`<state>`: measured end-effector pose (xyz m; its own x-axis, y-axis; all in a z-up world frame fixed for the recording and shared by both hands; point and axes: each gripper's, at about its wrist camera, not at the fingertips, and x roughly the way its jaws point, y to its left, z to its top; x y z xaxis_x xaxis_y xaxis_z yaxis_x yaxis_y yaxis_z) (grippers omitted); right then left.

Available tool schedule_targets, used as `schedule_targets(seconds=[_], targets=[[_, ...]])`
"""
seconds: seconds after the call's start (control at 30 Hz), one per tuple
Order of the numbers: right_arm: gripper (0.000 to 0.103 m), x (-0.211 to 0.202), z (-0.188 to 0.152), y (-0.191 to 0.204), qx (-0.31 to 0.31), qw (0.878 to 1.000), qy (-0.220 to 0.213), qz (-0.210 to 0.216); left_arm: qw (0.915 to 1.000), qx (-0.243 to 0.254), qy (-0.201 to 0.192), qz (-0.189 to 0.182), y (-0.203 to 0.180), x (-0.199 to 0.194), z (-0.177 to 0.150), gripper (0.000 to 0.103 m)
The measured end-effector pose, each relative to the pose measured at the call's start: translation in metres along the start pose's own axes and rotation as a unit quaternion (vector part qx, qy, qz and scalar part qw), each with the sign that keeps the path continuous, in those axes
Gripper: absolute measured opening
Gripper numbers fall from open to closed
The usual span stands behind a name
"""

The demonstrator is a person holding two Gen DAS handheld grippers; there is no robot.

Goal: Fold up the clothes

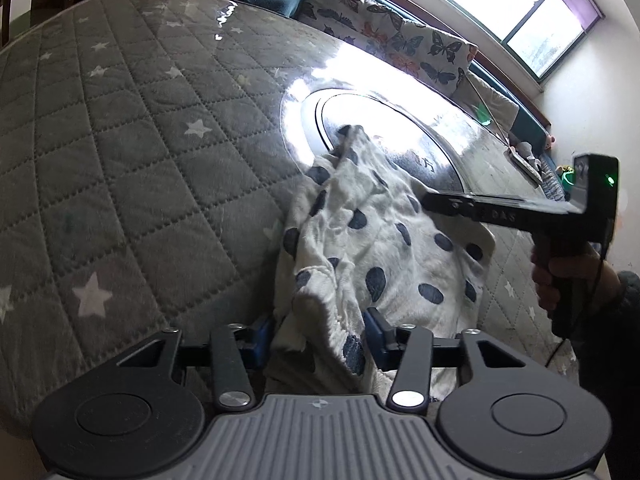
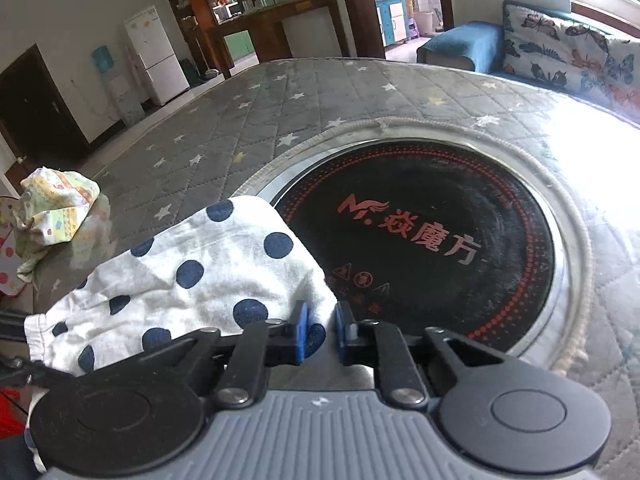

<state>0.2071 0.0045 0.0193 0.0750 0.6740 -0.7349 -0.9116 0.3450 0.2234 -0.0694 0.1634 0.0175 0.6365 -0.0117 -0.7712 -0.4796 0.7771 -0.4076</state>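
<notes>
A white garment with dark blue dots (image 1: 372, 248) lies bunched on the grey star-quilted table (image 1: 120, 140). My left gripper (image 1: 320, 340) has its blue pads either side of a fold of the garment's near edge, jaws fairly wide with cloth between them. The right gripper shows in the left wrist view (image 1: 436, 202) reaching over the garment from the right. In the right wrist view my right gripper (image 2: 320, 332) is closed narrowly on a corner of the dotted garment (image 2: 192, 268), which stretches away to the left.
A round black heater plate (image 2: 424, 248) with red lettering sits in the table's middle, just beyond the garment. A crumpled pale patterned cloth (image 2: 56, 208) lies at the table's left edge. A butterfly-print cushion (image 1: 400, 36) and sofa stand behind the table.
</notes>
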Motion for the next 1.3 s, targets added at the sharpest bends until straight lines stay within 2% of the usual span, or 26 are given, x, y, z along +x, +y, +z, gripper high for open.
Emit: schedule_targets(seconds=[0.13, 0.37, 0.73, 0.9, 0.97, 1.1, 1.3], targets=[[0.012, -0.01, -0.006, -0.001, 0.0, 1.0, -0.005, -0.03, 0.9997, 0.024, -0.002, 0.007, -0.007, 0.008, 0.013, 0.047], [0.011, -0.034, -0.02, -0.014, 0.041, 0.996, -0.016, -0.08, 0.9968, 0.078, -0.004, 0.015, -0.025, 0.032, 0.041, 0.043], [0.01, -0.072, -0.056, -0.041, 0.122, 0.984, -0.048, -0.121, 0.9882, 0.152, -0.008, -0.012, -0.07, 0.086, 0.089, 0.042], [0.01, -0.088, -0.071, -0.051, 0.15, 0.977, -0.063, -0.135, 0.9841, 0.177, -0.001, -0.014, -0.086, 0.105, 0.094, 0.044], [0.011, -0.094, -0.077, -0.054, 0.16, 0.975, -0.069, -0.14, 0.9838, 0.178, -0.001, -0.016, -0.085, 0.105, 0.093, 0.046], [0.019, -0.107, -0.089, -0.062, 0.182, 0.968, -0.081, -0.151, 0.9845, 0.174, -0.012, -0.018, -0.078, 0.093, 0.093, 0.05], [0.022, -0.125, -0.107, -0.073, 0.215, 0.957, -0.099, -0.167, 0.9845, 0.17, -0.042, -0.007, -0.067, 0.071, 0.095, 0.059]])
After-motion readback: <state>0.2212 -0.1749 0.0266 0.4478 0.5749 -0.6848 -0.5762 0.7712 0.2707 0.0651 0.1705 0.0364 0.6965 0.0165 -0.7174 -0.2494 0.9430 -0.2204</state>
